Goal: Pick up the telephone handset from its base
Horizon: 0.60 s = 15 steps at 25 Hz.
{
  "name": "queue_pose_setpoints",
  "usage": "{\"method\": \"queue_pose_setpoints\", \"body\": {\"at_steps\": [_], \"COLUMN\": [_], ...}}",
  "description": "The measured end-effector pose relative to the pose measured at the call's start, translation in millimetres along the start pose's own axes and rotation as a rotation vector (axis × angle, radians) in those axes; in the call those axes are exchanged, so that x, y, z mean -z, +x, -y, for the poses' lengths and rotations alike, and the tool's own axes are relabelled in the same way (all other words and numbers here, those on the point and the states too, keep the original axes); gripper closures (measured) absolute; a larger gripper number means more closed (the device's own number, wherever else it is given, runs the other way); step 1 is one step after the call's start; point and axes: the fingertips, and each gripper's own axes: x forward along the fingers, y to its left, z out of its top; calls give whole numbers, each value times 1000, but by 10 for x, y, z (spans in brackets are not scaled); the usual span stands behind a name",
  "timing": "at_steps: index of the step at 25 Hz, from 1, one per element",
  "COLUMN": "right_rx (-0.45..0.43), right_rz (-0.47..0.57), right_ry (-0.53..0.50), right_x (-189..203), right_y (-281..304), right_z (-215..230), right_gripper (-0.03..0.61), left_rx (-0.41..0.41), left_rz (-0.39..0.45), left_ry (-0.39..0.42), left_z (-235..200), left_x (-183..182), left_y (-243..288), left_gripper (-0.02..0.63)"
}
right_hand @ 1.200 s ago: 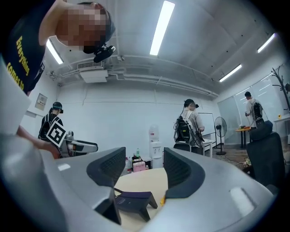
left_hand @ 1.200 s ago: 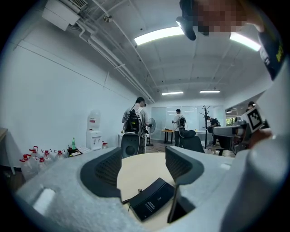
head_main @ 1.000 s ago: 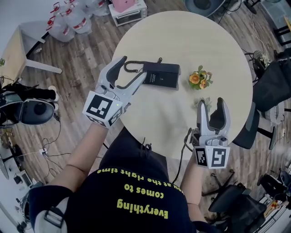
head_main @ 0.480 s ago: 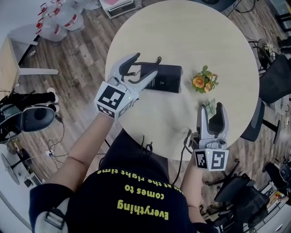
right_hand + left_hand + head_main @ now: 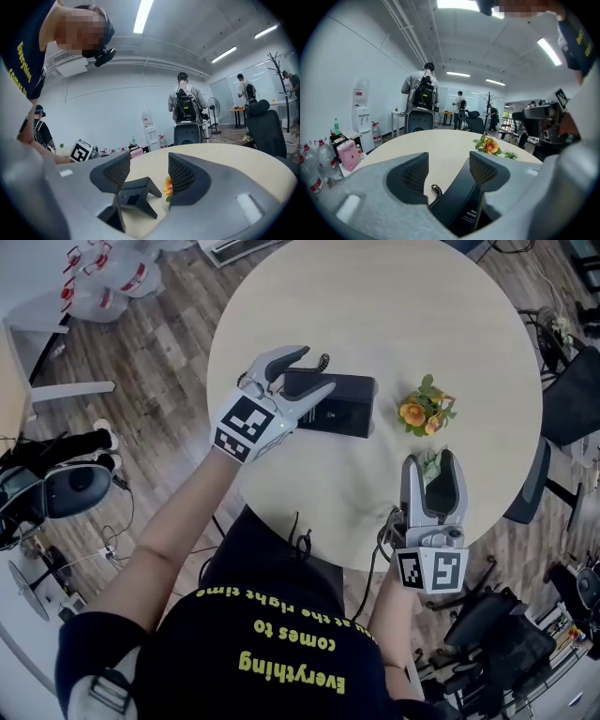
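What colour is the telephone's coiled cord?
The coiled cord is black, like the telephone; it shows best in the left gripper view.

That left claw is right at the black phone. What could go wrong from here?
The left gripper is open, its jaws just now closing a little round the end of the telephone. It may grab the whole telephone rather than only the lift-off part, since it all looks like one black block. The coiled cord lies beside one jaw and could get pinched, or tug the telephone along on lifting. A dragged telephone could slide into the flowers beside it.
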Motion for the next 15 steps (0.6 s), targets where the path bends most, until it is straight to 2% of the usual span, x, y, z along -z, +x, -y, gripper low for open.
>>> {"method": "queue_pose_setpoints", "body": {"at_steps": [5, 11, 15], "right_rx": [3, 21, 24], "right_rz": [-30, -38, -43], "right_ry": [9, 26, 23], "right_x": [93, 147, 156], "right_y": [48, 72, 82], "right_z": [40, 95, 113], "right_gripper": [319, 324, 325], "left_rx": [101, 381, 481], "left_rz": [-90, -253, -339], "left_ry": [10, 4, 37], "left_z": [2, 169, 209], "left_x": [274, 638, 754], "left_y": [259, 447, 498], "left_gripper": [341, 344, 364]}}
